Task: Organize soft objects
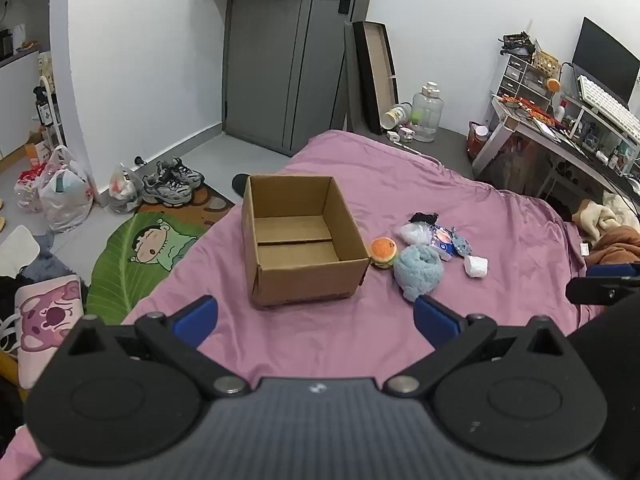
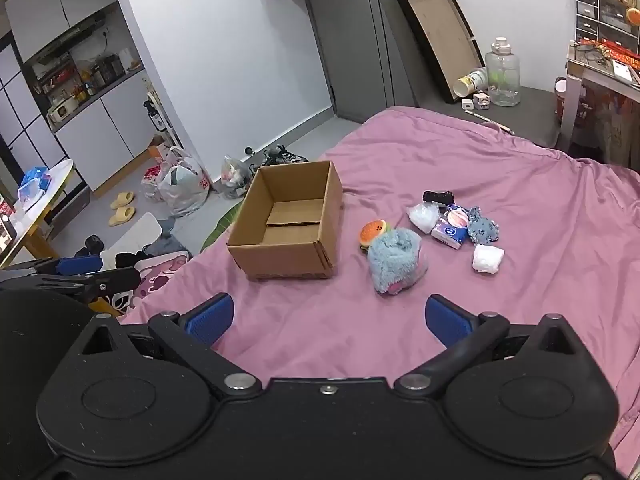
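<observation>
Right wrist view: cardboard box [image 2: 286, 222] sits empty, the soft toys [image 2: 394, 260] lie beside it unpacked; both the right gripper [image 2: 328, 316] and left gripper [image 1: 316, 316] gape wide, holding nothing.

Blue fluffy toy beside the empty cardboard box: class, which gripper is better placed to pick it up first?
Right, probably. The blue fluffy toy lies just ahead of the open right gripper; the left gripper faces the cardboard box.

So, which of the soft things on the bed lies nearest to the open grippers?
The fluffy light blue plush, just right of the cardboard box. It is the biggest and lies in front of the burger toy, tissue pack and white bundle.
</observation>
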Demonstrator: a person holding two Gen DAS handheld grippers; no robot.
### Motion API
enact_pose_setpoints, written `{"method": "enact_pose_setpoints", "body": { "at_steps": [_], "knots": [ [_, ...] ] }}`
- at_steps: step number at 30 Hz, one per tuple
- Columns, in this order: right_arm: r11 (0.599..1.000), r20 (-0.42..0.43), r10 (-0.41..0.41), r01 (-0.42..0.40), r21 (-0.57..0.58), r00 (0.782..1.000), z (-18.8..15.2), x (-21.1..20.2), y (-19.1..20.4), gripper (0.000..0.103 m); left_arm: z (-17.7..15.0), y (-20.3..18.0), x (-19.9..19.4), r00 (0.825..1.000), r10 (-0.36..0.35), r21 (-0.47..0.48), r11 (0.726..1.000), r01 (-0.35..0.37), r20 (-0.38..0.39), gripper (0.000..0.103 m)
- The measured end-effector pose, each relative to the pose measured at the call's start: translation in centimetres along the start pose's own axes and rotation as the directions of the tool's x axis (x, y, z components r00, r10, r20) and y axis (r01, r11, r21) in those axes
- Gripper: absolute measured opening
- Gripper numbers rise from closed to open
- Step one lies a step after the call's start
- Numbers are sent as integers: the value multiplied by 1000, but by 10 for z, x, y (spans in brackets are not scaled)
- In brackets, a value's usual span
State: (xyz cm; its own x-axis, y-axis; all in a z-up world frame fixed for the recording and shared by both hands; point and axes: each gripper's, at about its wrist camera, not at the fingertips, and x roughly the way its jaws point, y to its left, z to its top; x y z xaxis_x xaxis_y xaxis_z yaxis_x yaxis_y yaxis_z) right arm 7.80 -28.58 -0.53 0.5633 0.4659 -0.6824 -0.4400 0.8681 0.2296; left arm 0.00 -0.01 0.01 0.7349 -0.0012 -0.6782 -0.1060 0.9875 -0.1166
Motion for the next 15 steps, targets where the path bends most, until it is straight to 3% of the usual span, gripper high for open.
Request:
{"method": "enact_pose_setpoints", "body": {
  "at_steps": [2,15],
  "knots": [
    [1000,-2,-4,4,-4,1000,0,2,0,103,1,1,1,999,-19,-26,999,18,-29,103],
    [999,-9,-41,40,-14,999,-2,9,2,103,4,3,1,1000,-19,-13,1000,19,-6,103]
  ]
}}
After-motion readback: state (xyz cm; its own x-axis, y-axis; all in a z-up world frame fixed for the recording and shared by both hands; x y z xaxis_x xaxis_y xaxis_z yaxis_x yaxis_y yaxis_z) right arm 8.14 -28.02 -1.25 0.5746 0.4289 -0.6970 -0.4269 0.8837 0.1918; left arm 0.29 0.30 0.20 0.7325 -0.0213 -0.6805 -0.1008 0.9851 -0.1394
